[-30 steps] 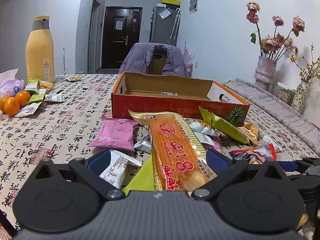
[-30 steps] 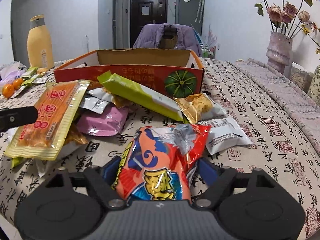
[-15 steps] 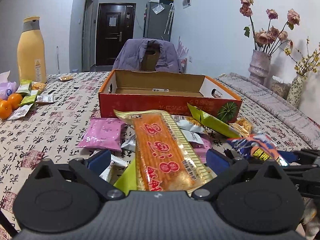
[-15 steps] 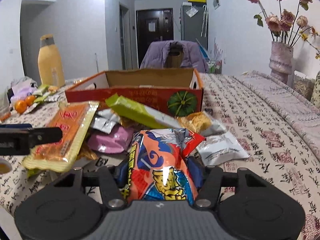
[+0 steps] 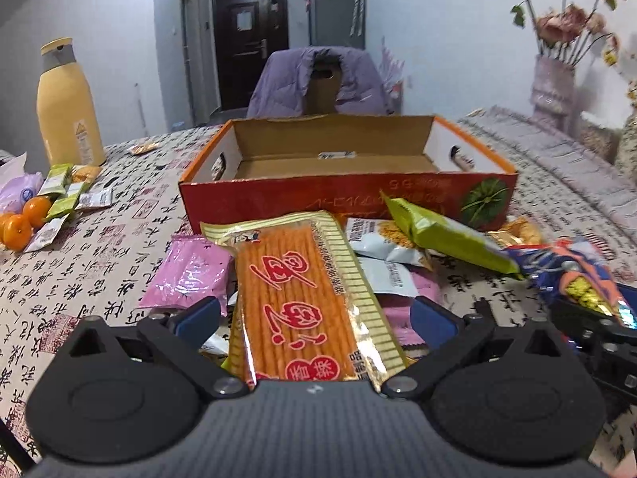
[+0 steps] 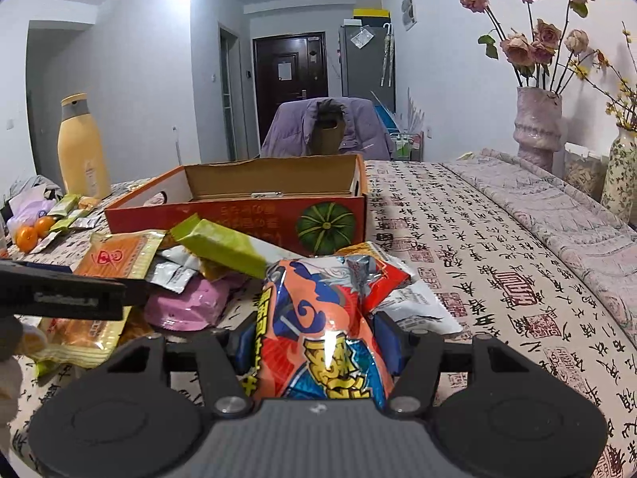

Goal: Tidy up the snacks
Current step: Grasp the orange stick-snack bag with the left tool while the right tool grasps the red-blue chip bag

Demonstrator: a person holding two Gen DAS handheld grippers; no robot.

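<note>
Fingers (image 6: 384, 340) of right gripper (image 6: 316, 342) pinching crinkly red-and-blue foil snack bag (image 6: 322, 338), lower centre of frame. Left gripper (image 5: 314, 318) straddling long orange-and-gold cracker packet (image 5: 298, 302); blue pads look clear of packet edges, grip uncertain. Beyond both, loose pile lying ahead: pink pouch (image 5: 191, 275), green wrapper (image 5: 442, 235), white sachets (image 5: 382, 235). Open red cardboard box (image 5: 338, 195) sitting mid-frame, holding nothing visible. Sorting barely starting; nearly all remaining.

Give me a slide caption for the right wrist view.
Right gripper clamps a red-orange snack bag, facing the open cardboard box.
</note>
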